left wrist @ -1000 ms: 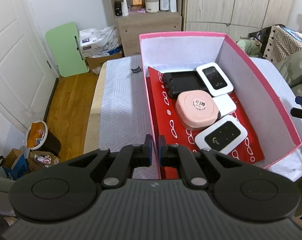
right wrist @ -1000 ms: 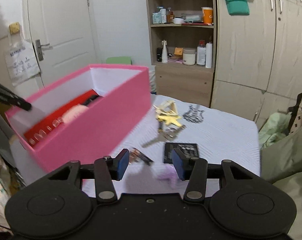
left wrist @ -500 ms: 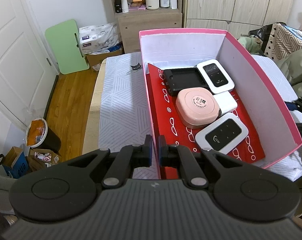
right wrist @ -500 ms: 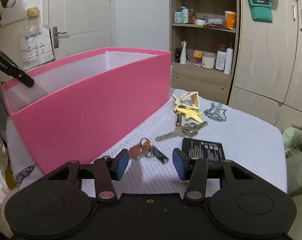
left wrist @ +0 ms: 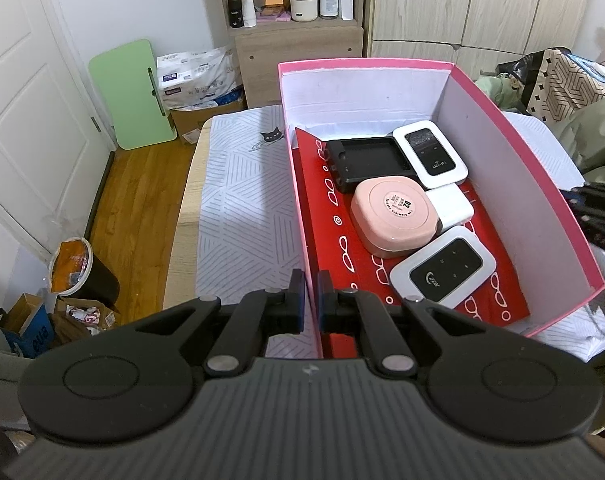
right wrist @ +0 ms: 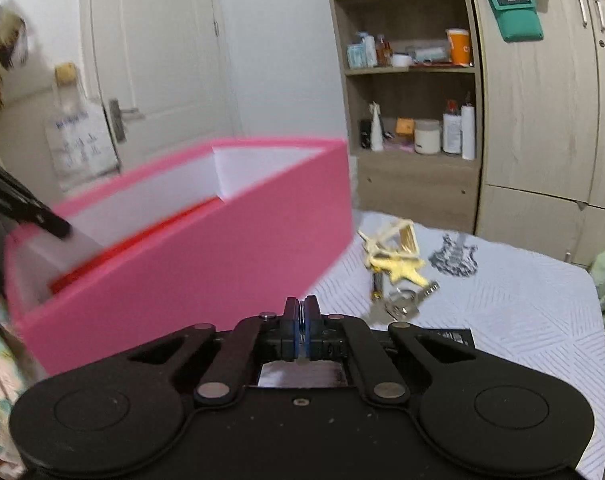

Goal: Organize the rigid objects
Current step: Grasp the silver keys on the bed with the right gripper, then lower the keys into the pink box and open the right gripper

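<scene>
My left gripper [left wrist: 310, 300] pinches the box [left wrist: 298, 184] wall. My right gripper [right wrist: 301, 320] has just closed; whether it holds anything I cannot tell.

Pink box [left wrist: 522, 152] with white walls, red patterned liner [left wrist: 362, 264]; pale-pink case [left wrist: 394, 216].

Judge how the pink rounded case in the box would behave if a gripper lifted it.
The pink rounded case looks like rigid plastic, so it should keep its shape. Its glossy, curved corners may slip between pads. Flat-bottomed and squat, it seems unlikely to roll.
</scene>
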Available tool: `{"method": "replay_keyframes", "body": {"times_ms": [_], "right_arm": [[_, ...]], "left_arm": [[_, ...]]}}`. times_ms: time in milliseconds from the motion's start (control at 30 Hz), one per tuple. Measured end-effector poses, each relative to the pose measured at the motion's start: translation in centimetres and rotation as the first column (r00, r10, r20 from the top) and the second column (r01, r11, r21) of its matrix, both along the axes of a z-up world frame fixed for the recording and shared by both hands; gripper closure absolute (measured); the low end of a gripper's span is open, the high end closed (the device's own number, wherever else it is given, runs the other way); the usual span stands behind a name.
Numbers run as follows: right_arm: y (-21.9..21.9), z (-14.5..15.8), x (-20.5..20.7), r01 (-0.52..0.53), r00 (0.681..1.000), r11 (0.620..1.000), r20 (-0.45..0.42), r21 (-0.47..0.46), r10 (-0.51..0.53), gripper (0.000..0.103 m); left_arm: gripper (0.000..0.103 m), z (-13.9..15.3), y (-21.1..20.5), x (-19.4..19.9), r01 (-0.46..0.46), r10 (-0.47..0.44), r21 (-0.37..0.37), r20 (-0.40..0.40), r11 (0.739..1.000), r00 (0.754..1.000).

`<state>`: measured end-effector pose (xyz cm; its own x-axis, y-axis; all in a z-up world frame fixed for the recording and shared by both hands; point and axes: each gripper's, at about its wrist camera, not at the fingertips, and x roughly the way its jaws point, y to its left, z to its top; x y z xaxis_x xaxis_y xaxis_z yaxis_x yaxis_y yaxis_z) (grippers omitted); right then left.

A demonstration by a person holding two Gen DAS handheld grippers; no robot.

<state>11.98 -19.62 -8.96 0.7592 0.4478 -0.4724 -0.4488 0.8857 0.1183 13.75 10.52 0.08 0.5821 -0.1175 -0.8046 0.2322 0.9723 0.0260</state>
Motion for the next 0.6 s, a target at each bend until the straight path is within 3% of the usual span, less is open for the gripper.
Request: {"method": "replay_keyframes", "body": {"times_ms": [167,400,600], "right_arm": [[-0.2,2.2,-0.5,0.011,1.000,0.997,0.015,0.080,-0.012,0.100],[0.5,6.4,-1.3,-0.023,0.991,0.992,0.136,0.128,0.006,0.100],[2.3,10.2,-1.0,-0.088,0.981,0.982,0.185,0.167,0.057,0.100]], "left_arm": [[0.098,-0.1,0.3,-0.2,-0.003,0.003,-0.008,0.005,1.000,1.000],[0.098,0.0,0.2,0.0,-0.012,0.012,-0.007,0.000,1.000,1.000],[0.098,0.0,0.5,-0.2,-0.008,0.008,-0.021,0.004,1.000,1.000]]}}
